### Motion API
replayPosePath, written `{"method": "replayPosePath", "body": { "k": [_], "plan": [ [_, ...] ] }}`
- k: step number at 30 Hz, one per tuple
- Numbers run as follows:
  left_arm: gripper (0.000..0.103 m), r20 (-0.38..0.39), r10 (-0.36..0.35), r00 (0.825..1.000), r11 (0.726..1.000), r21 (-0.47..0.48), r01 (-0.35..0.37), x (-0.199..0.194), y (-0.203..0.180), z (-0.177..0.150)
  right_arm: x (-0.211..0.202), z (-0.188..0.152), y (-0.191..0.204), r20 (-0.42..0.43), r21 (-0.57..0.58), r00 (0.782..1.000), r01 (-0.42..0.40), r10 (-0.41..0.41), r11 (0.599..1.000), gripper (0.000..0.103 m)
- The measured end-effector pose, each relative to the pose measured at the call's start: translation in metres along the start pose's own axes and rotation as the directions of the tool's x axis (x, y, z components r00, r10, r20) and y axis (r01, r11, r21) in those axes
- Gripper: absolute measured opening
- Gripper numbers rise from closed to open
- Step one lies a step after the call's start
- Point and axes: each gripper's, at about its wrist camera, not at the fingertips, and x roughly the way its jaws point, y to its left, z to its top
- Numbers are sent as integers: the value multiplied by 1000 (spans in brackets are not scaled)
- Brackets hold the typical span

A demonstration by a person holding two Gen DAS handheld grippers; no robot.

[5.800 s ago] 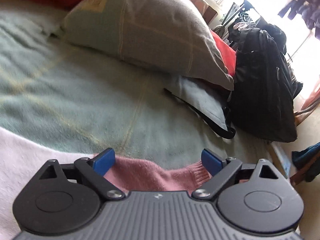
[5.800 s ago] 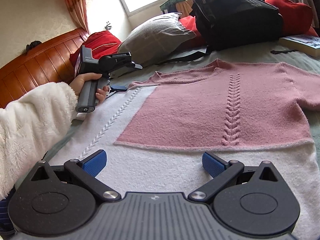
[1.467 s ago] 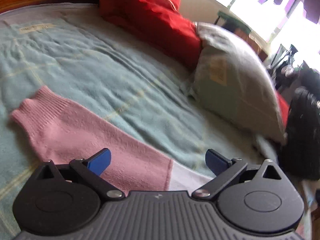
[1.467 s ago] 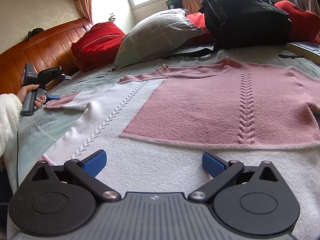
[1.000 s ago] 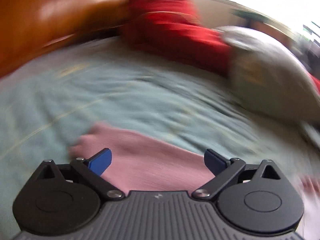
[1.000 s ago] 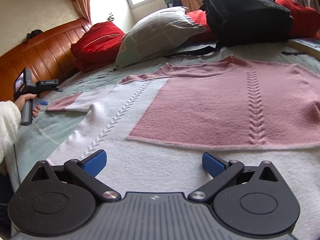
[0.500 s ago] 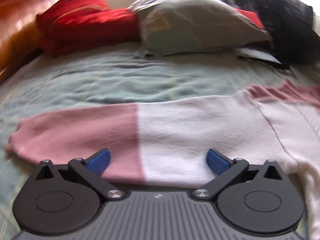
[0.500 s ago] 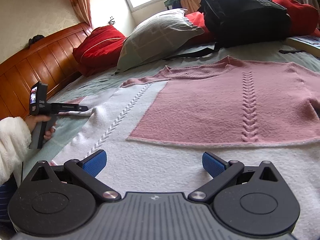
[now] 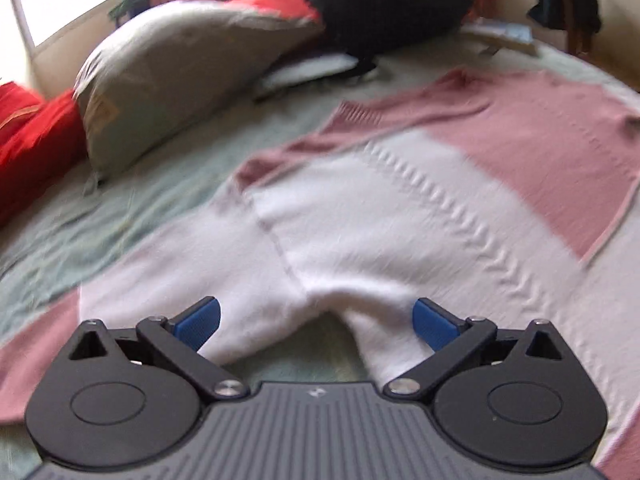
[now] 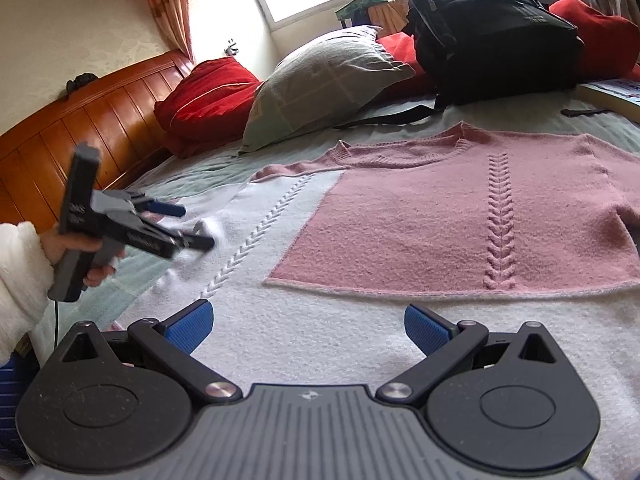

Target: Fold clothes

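Left wrist view: your left gripper (image 9: 316, 314) hangs with fingers apart over the armpit of the sweater (image 9: 400, 216), below the grey pillow (image 9: 180, 80); if a fold follows, bite deep into the knit.

Right wrist view: right gripper (image 10: 308, 326) spread wide, empty, over the hem; pink-and-white sweater flat, unfolded, before the pillow.

Left gripper (image 9: 316, 316) and right gripper (image 10: 309, 326), both with blue-padded jaws spread wide; left hand (image 10: 86, 258) in white fleecy sleeve (image 10: 18, 276) grips its handle
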Motion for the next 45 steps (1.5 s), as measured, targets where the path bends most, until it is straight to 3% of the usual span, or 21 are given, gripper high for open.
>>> {"method": "replayPosePath", "body": {
  "k": [8,15,19,22,28,34,36,41,45],
  "plan": [
    [102,11,91,996,996,-25,-91,-25,-4,-10,0,-1,-8,-4,21,1000,9,-9,1000,103],
    [102,105,21,994,994,101,-31,-92,-68,8,-26,8,-3,51,-24,997,60,-59,998,103],
    [102,131,-13,991,987,160,-8,-121,-105,-1,-58,13,-1,106,-22,987,126,-123,992,103],
    [102,135,-34,990,982,187,8,-135,-130,-12,-73,2,2,71,-57,980,189,-185,980,103],
    [102,43,-65,997,995,80,62,-116,-151,-62,-74,-41,18,-17,-209,944,318,-329,925,103],
    [102,23,-73,997,992,-100,75,-130,-151,-104,-50,-77,31,-36,-290,938,321,-346,902,103],
    [102,37,-77,996,987,-141,82,-141,-149,-120,-55,-88,30,13,-281,941,327,-337,902,103],
    [102,67,-72,995,989,-128,81,-166,-157,-150,-72,-107,23,72,-239,947,322,-314,916,103],
    [102,141,-70,987,991,-99,85,-179,-161,-145,-77,-113,30,89,-231,934,357,-345,905,103]
  ]
}}
